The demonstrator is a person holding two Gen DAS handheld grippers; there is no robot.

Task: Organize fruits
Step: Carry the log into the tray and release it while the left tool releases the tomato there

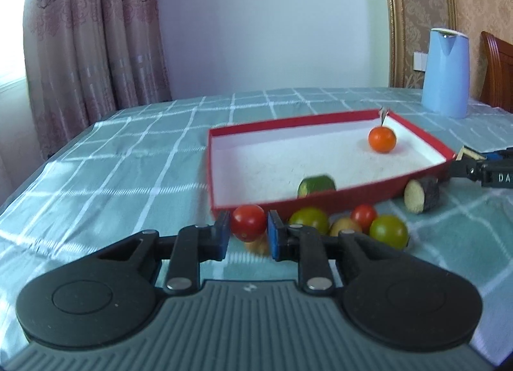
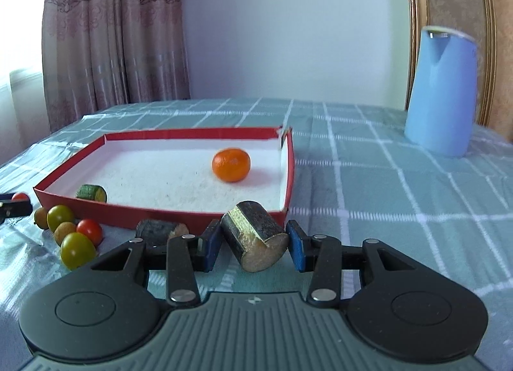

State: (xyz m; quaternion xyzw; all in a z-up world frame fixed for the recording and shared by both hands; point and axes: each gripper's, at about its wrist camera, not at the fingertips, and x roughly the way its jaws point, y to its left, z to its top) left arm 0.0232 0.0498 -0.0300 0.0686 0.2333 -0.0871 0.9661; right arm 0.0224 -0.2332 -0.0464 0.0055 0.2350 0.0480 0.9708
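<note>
Left gripper [image 1: 248, 236] angled slightly downward, low over the checked tablecloth [image 1: 128, 153], pads clamped on a red cherry tomato [image 1: 248, 223] just before the red tray [image 1: 320, 199]. Right gripper [image 2: 255, 244], similarly tilted, grasps a dark-skinned sugarcane segment [image 2: 256, 236], held tilted at the tray's near right corner.

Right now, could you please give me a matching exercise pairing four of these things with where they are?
Things:
1. orange
2. red tomato
3. dark cane piece
4. kettle

Places:
A. between the right gripper's pads
B. on the cloth, right of the tray
C. inside the tray
D. between the left gripper's pads

Pairs: 1-C, 2-D, 3-A, 4-B
</note>
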